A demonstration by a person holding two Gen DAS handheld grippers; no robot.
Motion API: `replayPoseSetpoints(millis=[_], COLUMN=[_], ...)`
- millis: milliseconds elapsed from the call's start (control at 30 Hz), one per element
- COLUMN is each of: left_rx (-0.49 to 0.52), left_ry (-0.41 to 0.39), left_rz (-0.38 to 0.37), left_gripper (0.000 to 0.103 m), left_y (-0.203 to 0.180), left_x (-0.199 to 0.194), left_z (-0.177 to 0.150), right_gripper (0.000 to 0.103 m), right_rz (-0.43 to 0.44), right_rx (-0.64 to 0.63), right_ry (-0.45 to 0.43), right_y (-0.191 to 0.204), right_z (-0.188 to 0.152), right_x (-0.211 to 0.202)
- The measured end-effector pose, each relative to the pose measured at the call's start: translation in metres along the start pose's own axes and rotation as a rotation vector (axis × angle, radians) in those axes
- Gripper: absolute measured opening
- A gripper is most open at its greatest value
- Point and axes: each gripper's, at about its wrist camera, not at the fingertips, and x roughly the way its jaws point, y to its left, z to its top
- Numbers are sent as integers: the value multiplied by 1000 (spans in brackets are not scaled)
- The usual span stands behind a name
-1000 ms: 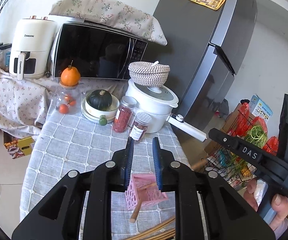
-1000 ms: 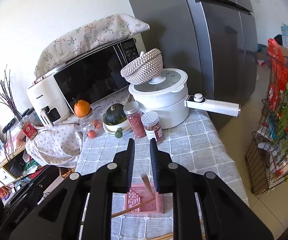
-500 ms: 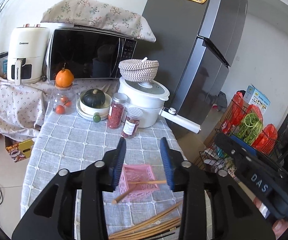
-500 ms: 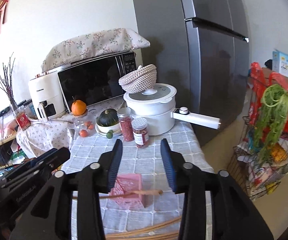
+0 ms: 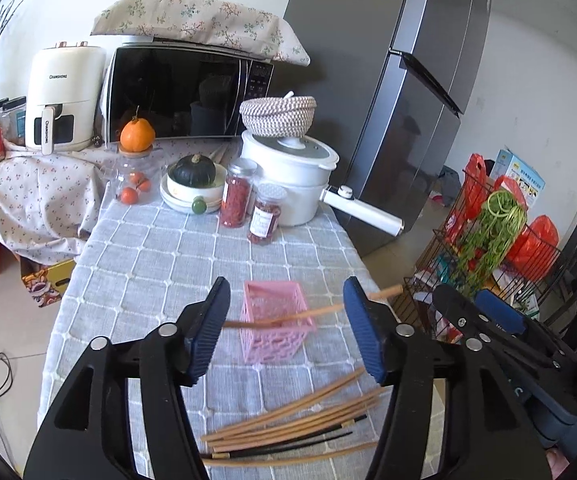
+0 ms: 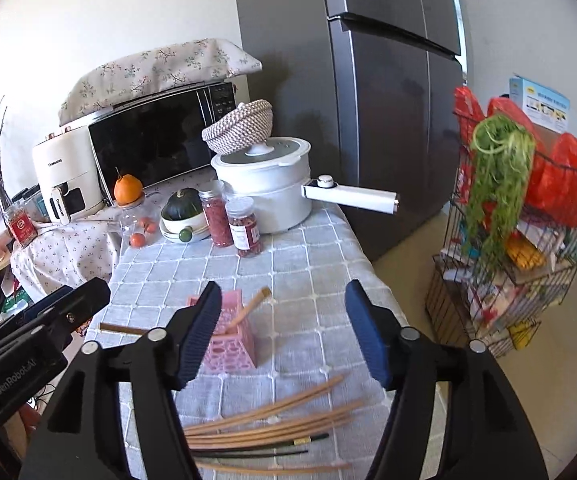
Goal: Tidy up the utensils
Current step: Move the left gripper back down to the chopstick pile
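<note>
Both tongs have just been opening and have drawn back from the pink basket (image 5: 274,322); a second ago each was nearly shut close over it, and one wooden chopstick (image 5: 312,312) that slanted out of the basket then now lies level across its rim.

Nearest, a loose bundle of chopsticks (image 5: 288,426), mostly wooden with a couple of black ones, lies on the checked grey cloth of the bench (image 5: 148,264). Above it the left tongs (image 5: 286,326) stand wide, with nothing pressed between the blue pads. The lone chopstick spans the gap between them, its ends passing the pads; whether it touches either pad I cannot tell. The right tongs (image 6: 284,330) are wide too and hold nothing; in the left view they show at the right edge (image 5: 478,308), beside the bench.

The basket stands upright on the cloth, just beyond the bundle and apart from it. In the right view, one chopstick (image 6: 248,308) leans out of the basket, and another (image 6: 122,329) shows left of it, partly hidden.

Further back stand two red-filled jars (image 5: 238,194), a white pot (image 5: 288,176) with a woven bowl (image 5: 278,114) on its lid, and a microwave (image 5: 184,92).
</note>
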Motion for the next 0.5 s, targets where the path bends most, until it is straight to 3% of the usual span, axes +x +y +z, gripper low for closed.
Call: replayPoseSetpoints(millis=[200,400,500], left_rx=[11,27,38], left_ry=[15,7,13], left_rz=[14,30,37], left_gripper=[64,76,86], left_y=[-3,-8,-12], left_x=[-5,-10,-10], left_z=[-14,-25,-31], right_gripper=[77,85,94], right_rz=[-24,-87,-114], right_rx=[26,37,33], right_ry=[-1,-18,-25], right_y=[-9,-21,-27], right_z=[-12,-23,-32], right_x=[-8,-16,-20])
